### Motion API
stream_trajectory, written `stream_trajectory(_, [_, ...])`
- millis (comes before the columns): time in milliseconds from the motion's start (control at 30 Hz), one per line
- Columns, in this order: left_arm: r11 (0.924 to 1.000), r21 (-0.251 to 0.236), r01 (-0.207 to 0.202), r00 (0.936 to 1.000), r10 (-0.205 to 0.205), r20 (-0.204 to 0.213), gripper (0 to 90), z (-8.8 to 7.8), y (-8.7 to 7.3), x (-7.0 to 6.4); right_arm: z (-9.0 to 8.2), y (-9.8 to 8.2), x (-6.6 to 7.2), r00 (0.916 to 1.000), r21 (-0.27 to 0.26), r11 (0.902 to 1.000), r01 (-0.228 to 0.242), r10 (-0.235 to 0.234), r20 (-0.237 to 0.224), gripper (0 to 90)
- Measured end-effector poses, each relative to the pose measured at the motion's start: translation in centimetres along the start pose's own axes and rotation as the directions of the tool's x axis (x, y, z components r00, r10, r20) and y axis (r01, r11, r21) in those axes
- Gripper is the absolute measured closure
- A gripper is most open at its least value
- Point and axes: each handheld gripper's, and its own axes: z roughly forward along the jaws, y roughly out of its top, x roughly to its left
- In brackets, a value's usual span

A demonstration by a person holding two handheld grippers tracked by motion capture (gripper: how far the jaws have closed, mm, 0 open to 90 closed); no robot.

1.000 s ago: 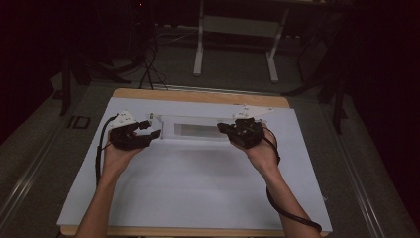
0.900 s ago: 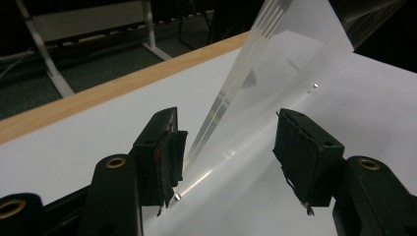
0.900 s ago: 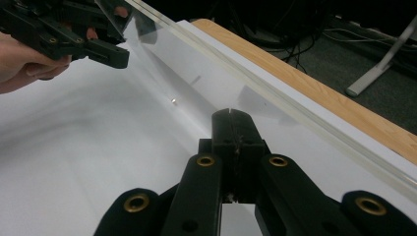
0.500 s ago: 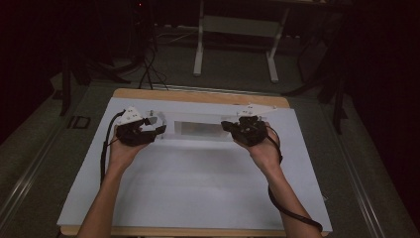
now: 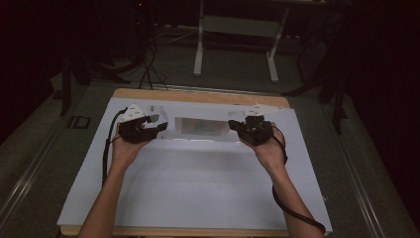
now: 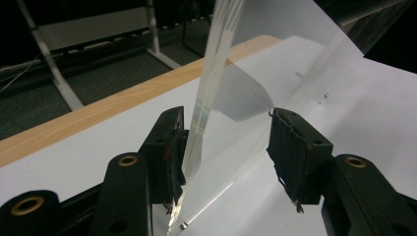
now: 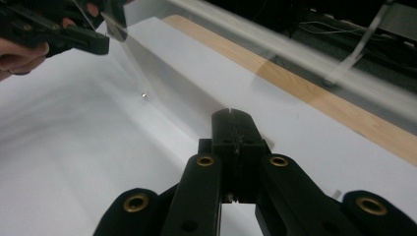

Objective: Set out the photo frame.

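While the clear plastic sheet [image 5: 200, 128] hangs stretched between the two hands above the far half of the bench [image 5: 198, 193], toward twelve o'clock from where the person stands, each end is handled differently. At three o'clock of the sheet, the right gripper [image 5: 236, 127] is clamped tight on its edge; in the right gripper view its black jaws meet with no gap and the film runs out from between them. At nine o'clock, the left gripper [image 5: 159, 125] stands wide, its jaws having just been closing a little; in the left gripper view the sheet's folded edge [image 6: 204, 103] passes between them, lying against one pad while the other pad [image 6: 290, 147] is well clear.

I judge the sheet very light, thin and floppy, and likely slippery; it curves and sags where it is unsupported, and a hard pull could crease it. The doubled strip along the edge looks the stiffest place to pinch, close to the corner. With one end free, the film may swing or slide from the open jaws.
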Motion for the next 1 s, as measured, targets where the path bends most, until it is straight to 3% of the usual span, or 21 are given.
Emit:
stream_trajectory(233, [0.9999,-0.008,0.008,1.0,-0.008,-0.003,48.7,0.2,0.0,0.2,-0.4,-1.9,-1.2,0.9993,0.022,0.9997,0.009,-0.01,0.037,78.1])
stream_trajectory(333, [0.9999,-0.006,0.009,1.0,-0.009,-0.003,48.7,0.2,0.1,0.2,-0.5,-3.0,-2.1,0.997,0.043,0.9989,0.015,-0.019,0.075,71.2])
stream_trajectory(500, [0.9999,-0.005,0.015,0.9999,-0.015,-0.006,48.6,0.3,0.2,0.3,-0.6,-4.7,-3.8,0.9945,0.061,0.9981,-0.006,0.0,0.105,64.1])
stream_trajectory(800, [0.9994,-0.012,0.033,0.9993,-0.033,-0.019,48.4,0.6,0.3,0.5,-0.5,-5.6,-5.9,0.9926,0.05,0.9976,-0.049,0.043,0.113,56.4])
stream_trajectory(933, [0.9994,-0.006,0.034,0.9993,-0.034,-0.018,48.3,0.7,0.5,0.6,-0.5,-5.8,-6.2,0.9874,0.056,0.9975,-0.043,0.034,0.155,54.7])
stream_trajectory(1000, [0.9995,-0.004,0.032,0.9994,-0.032,-0.014,48.3,0.7,0.5,0.6,-0.5,-5.9,-6.6,0.9855,0.042,0.9973,-0.061,0.053,0.161,52.6])
